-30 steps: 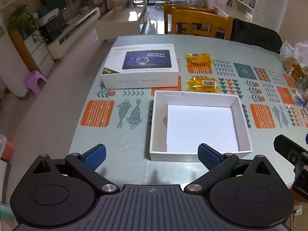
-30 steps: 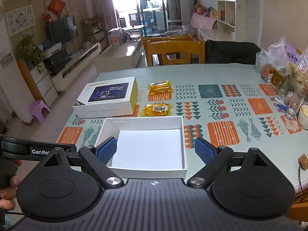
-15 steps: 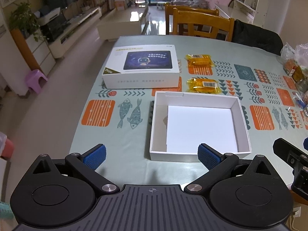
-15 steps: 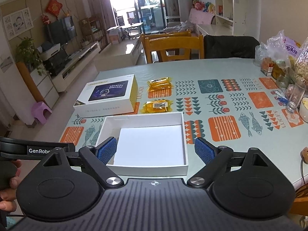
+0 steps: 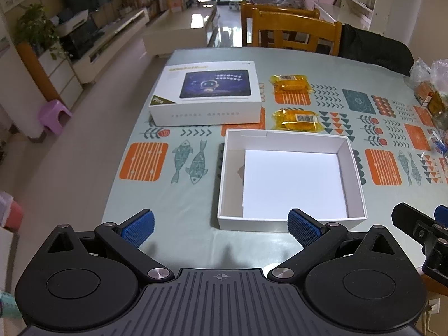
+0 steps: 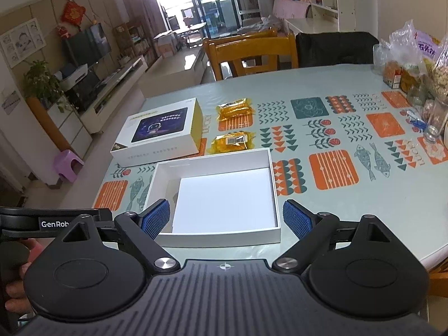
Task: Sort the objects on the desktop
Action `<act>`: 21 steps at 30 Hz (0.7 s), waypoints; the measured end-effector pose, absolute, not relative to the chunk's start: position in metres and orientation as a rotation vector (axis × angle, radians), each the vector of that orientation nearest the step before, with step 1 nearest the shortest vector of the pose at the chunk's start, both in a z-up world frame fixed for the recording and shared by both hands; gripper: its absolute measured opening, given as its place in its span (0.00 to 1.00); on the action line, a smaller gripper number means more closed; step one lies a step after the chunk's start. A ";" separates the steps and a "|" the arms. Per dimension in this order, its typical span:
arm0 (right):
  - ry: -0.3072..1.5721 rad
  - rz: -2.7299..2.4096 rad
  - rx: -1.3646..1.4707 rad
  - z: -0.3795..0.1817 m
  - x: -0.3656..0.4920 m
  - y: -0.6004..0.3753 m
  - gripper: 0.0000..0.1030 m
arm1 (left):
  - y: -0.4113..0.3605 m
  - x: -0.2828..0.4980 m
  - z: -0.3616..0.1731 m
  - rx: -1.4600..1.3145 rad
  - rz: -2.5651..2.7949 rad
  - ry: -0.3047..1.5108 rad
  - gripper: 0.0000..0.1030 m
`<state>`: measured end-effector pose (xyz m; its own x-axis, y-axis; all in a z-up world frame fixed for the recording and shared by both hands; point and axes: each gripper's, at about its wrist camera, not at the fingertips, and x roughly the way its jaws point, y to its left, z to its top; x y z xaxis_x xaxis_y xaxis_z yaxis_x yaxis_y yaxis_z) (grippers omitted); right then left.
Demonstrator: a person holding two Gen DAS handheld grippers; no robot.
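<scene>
Both grippers idle, jaws spread wide, nothing held: left gripper, right gripper, both hanging over near desk edge. Open white box just ahead, empty apart from white sheet on its floor, likely the sort bin, placed near for short drops. Two yellow snack packets: near packet just behind box's far wall, far packet beyond it. Tablet box closed, far left. Guess: near packet goes first
</scene>
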<state>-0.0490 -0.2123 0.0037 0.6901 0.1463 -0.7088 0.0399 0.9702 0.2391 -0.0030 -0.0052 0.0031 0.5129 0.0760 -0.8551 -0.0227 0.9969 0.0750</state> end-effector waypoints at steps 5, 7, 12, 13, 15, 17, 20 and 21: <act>0.821 0.071 0.249 0.002 -0.045 -0.214 1.00 | -0.008 -0.002 0.003 0.055 0.063 1.035 1.00; 0.823 0.071 0.252 0.001 -0.045 -0.215 1.00 | -0.009 -0.001 0.003 0.056 0.063 1.035 1.00; 0.826 0.064 0.253 -0.001 -0.043 -0.218 1.00 | -0.012 0.001 0.002 0.053 0.059 1.044 1.00; 0.826 0.062 0.252 -0.001 -0.043 -0.218 1.00 | -0.013 0.002 0.001 0.048 0.054 1.048 1.00; 0.823 0.058 0.249 -0.001 -0.043 -0.218 1.00 | -0.013 0.004 0.000 0.031 0.039 1.059 1.00; 0.818 0.057 0.242 -0.001 -0.043 -0.218 1.00 | -0.014 0.006 -0.002 0.025 0.039 1.067 1.00; 0.815 0.056 0.240 -0.001 -0.041 -0.220 1.00 | -0.015 0.007 -0.005 0.019 0.041 1.076 1.00; 0.817 0.053 0.246 -0.001 -0.041 -0.221 1.00 | -0.015 0.008 -0.005 0.016 0.042 1.077 1.00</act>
<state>-0.0407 -0.2209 -0.0009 0.6848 0.1414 -0.7149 0.0476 0.9702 0.2375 0.0083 -0.0155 -0.0051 0.4730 0.0420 -0.8800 -0.0260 0.9991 0.0337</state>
